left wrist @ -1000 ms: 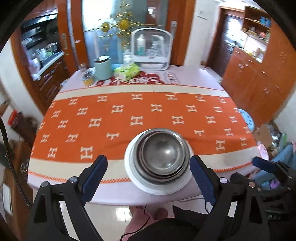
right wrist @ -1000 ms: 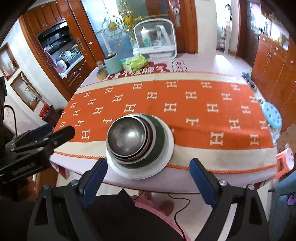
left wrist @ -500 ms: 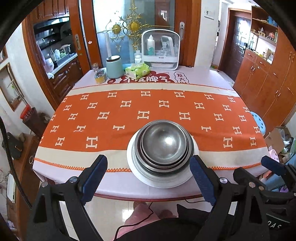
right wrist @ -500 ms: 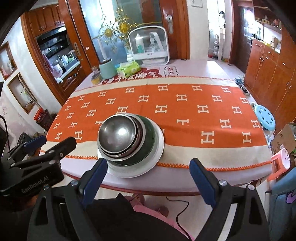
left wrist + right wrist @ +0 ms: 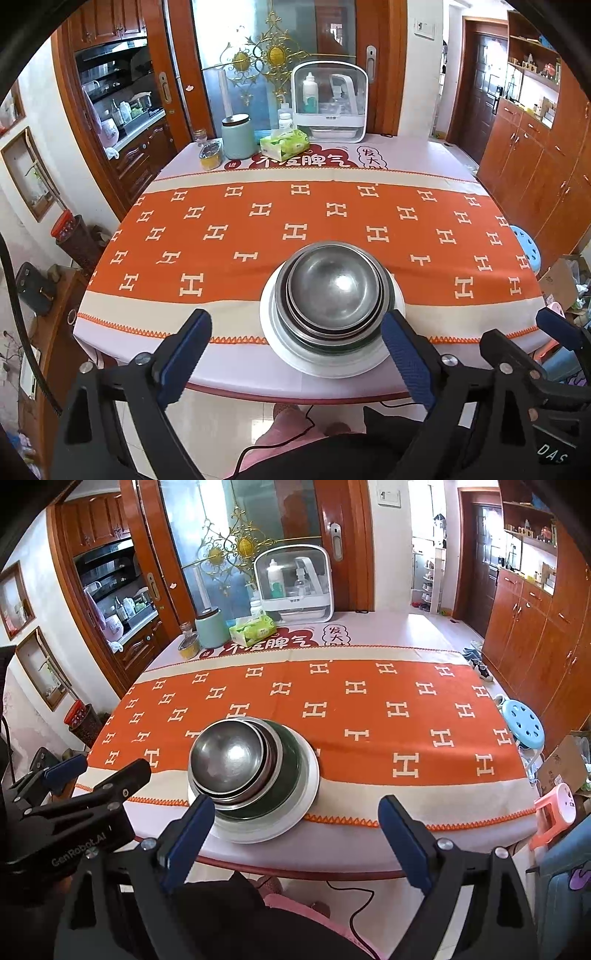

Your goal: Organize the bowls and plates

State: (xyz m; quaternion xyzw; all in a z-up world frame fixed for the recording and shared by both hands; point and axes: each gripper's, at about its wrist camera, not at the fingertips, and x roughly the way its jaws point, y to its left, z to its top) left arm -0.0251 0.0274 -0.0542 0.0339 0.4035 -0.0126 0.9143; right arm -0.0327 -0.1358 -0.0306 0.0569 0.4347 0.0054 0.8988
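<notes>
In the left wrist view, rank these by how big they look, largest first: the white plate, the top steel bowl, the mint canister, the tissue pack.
1. white plate
2. top steel bowl
3. mint canister and tissue pack: they look about alike, so no ranking; both stand far back, which shrinks them.

Both views are brightly and evenly lit by daylight, admitted through the frosted glass door behind the table and a sunlit doorway at the right. A soft highlight is reflected in the top steel bowl. Only faint shadows are cast on the orange tablecloth. Strong fisheye bending is seen toward the edges, and the corners are blacked out. Focus is held sharp throughout; no motion blur is noticed.
</notes>
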